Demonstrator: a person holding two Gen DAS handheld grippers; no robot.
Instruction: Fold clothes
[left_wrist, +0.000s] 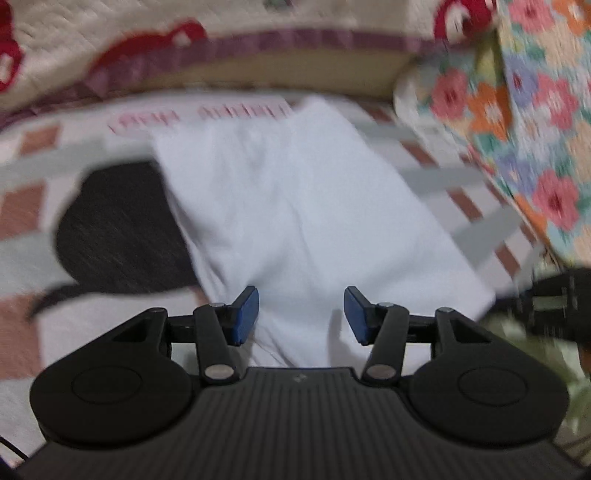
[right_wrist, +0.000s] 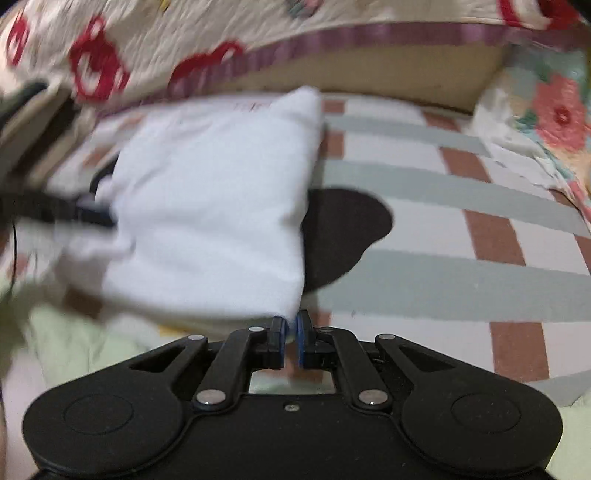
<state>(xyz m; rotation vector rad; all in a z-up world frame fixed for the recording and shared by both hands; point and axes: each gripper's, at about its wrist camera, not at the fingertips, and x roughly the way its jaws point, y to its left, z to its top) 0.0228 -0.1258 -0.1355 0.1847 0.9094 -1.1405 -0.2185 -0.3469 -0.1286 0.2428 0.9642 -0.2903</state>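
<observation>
Centrally in both views lies the task's thing: a white, soft cloth garment (left_wrist: 295, 206), gathered into a long panel on a bedsheet of grey and brown stripes (left_wrist: 436, 177). In the left wrist view the panel runs from the lower middle of the frame up toward the upper middle, so its long axis points away from the left gripper (left_wrist: 301, 314). That gripper's blue pads stand well apart, with nothing between them, above the near end of the cloth. In the right wrist view the garment (right_wrist: 214, 206) fills the left and middle of the frame, and its near right corner meets the right gripper (right_wrist: 291, 341). Those jaws are drawn almost together, and a sliver of white appears pinched between the pads; blur prevents certainty. A dark oval patch (right_wrist: 343, 236) shows beside the cloth; whether print or separate item cannot be told. By judgement, the right gripper is the one engaged, at the near end of the long axis. How many folds the panel already carries cannot be read.
</observation>
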